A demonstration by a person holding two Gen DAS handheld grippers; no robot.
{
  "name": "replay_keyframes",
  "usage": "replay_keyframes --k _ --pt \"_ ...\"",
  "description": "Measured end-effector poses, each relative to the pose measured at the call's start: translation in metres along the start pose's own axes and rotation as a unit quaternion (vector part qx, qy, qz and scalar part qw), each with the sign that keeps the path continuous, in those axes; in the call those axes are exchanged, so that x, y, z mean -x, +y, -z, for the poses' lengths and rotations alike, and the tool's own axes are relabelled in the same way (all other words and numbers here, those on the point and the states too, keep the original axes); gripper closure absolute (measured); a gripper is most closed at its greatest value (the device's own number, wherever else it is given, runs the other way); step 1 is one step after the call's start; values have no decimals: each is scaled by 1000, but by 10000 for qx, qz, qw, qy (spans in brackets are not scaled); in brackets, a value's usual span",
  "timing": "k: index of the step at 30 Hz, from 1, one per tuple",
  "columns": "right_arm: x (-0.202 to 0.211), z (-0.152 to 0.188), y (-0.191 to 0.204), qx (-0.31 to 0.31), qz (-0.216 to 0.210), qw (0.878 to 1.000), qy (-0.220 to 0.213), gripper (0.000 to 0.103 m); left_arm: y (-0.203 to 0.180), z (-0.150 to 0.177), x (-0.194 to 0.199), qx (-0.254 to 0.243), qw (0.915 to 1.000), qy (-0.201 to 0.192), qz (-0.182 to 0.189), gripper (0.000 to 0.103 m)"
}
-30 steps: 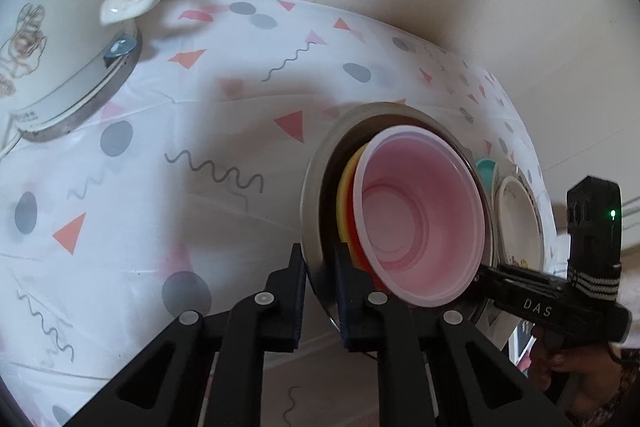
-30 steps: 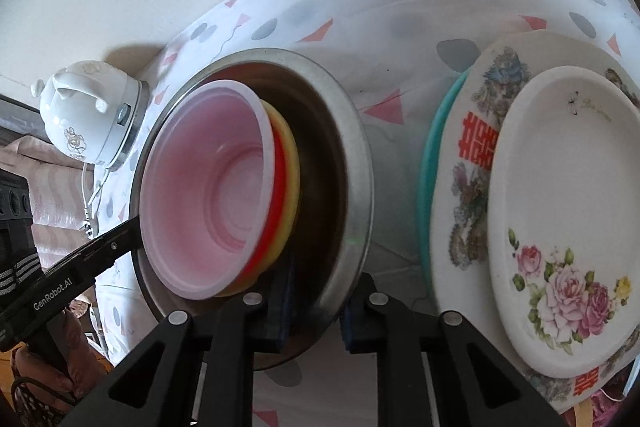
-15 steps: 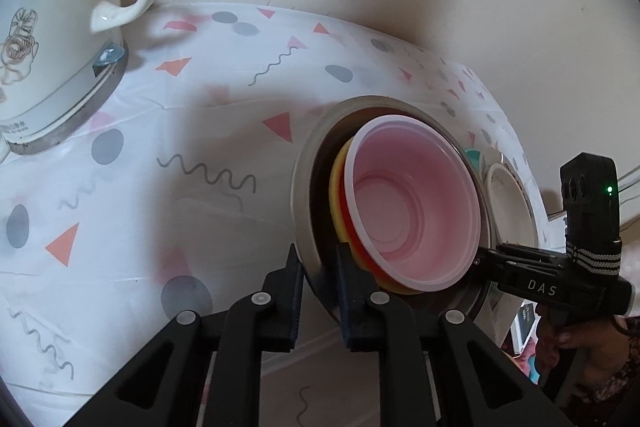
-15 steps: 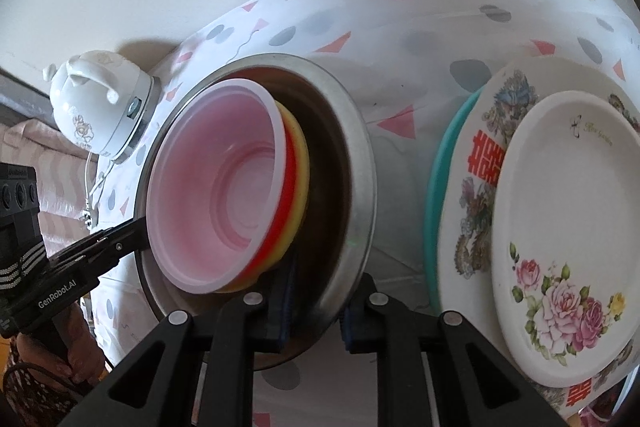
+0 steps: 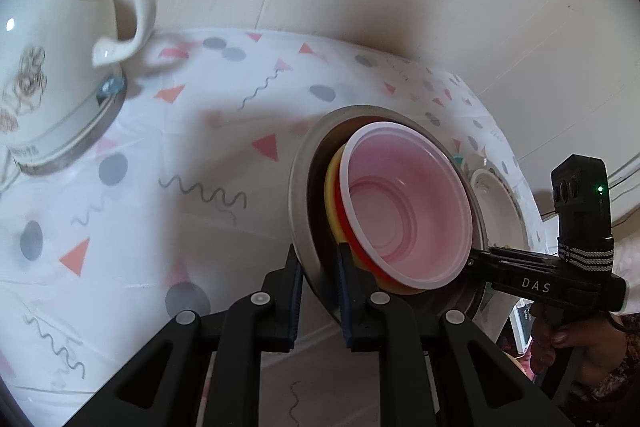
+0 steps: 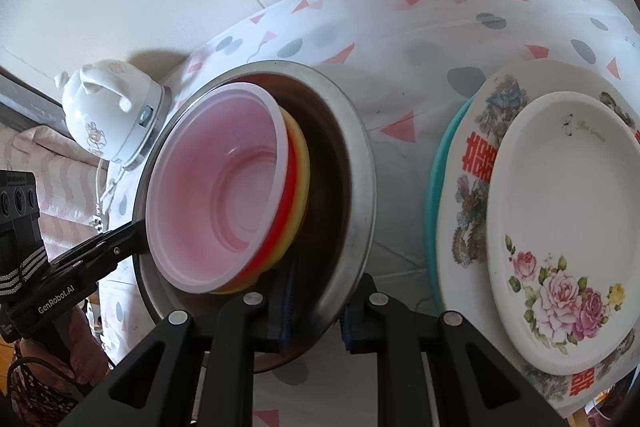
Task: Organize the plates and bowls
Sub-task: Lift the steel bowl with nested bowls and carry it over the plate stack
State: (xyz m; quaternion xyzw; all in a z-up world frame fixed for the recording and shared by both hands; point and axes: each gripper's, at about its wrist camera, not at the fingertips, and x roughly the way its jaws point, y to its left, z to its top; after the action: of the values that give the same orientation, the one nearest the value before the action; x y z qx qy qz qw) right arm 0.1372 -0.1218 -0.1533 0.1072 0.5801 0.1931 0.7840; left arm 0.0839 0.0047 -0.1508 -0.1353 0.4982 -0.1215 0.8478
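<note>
Both tools grasp rim of large steel basin point(image 5: 298, 187): left tool point(image 5: 318, 287), right tool point(image 6: 316, 311); pink point(image 6: 224, 187), red, yellow plastic bowls nested inside; floral plates point(image 6: 560, 227) stacked beside on worktop; sorting apparently near done; basin placement left.

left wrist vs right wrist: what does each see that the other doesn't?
Left wrist only: the kettle's handle close up, and the right gripper's body with a lit green LED.

Right wrist only: the full plate stack, a rose plate on a red-character plate on a teal plate.

Both: the steel bowl, each gripper clamping its rim, nested pink bowl, red and yellow bowls, white kettle, patterned tablecloth.
</note>
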Motion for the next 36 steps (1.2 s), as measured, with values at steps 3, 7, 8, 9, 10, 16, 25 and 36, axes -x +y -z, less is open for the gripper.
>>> replay_keyframes --k 3,7,8,9,10,16,25,36 --pt "10 -1 -2 -66 -47 9999 -112 85 -11 -7 5 -126 9999 -73 15 87" --pt "28 -2 -10 -200 -71 9993 -308 85 -30 -17 10 -330 9993 -156 87 87" --pt "32 -2 -12 -236 -76 9991 -352 85 -36 -21 11 -394 9990 -187 125 87" --pt "37 -3 -15 -288 -79 9987 -409 85 -40 -24 10 -444 9987 -198 148 87" --pt "41 -3 -17 -334 -78 9984 -460 85 -45 -27 10 -503 9984 -212 177 87" --pt "71 2 -42 -646 52 9947 -802 85 -81 -43 -3 -841 9955 -186 397 87" --pt "107 23 -91 -1201 365 9857 -1124 85 -142 -52 -38 -1313 9889 53 695 87" --pt "121 37 -134 -1679 583 9767 -1200 85 -184 -55 -80 -1540 9843 330 801 88"
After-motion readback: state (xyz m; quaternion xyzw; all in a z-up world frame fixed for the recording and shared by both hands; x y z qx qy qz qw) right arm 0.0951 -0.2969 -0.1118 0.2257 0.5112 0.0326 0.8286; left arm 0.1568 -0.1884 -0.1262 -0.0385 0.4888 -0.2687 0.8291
